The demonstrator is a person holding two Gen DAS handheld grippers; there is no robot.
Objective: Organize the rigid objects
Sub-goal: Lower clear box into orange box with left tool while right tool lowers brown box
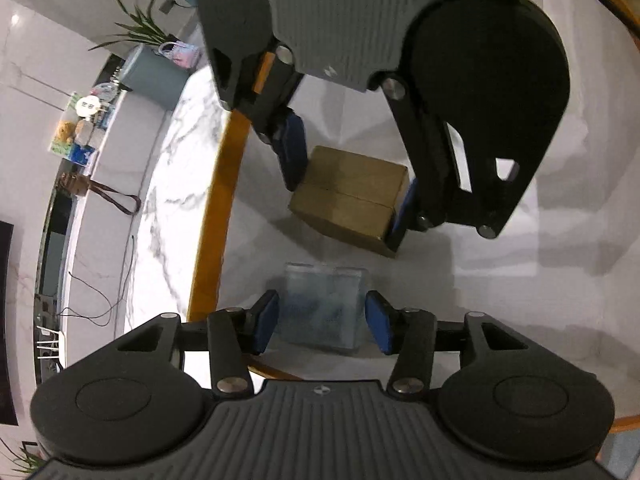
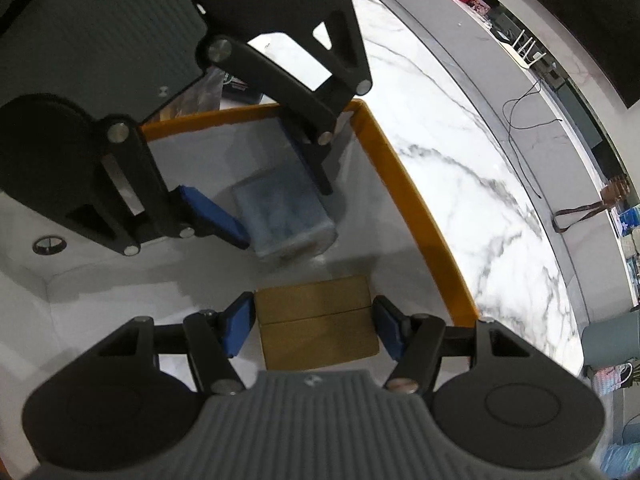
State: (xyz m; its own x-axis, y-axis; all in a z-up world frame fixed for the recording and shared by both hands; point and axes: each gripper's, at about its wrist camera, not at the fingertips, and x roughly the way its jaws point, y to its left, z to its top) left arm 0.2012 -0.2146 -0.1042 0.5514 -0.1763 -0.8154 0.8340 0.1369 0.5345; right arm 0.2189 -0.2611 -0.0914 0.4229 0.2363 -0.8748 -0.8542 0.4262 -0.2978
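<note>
left wrist view is showing the left tongs point(image 1: 322, 322) pinching a clear box point(image 1: 322, 306) near the orange-rimmed bin point(image 1: 208, 236)'s edge, slippery and rigid, so flat sides suit. right tongs point(image 2: 314, 326) are gripping a stiff, probably light cardboard box point(image 2: 316, 320) beside it.

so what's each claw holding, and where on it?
Left claw straddles the clear box, pads at its two side faces. Right claw straddles the brown box likewise. Both sit in the orange-rimmed bin; whether the pads actually grip cannot be told.
</note>
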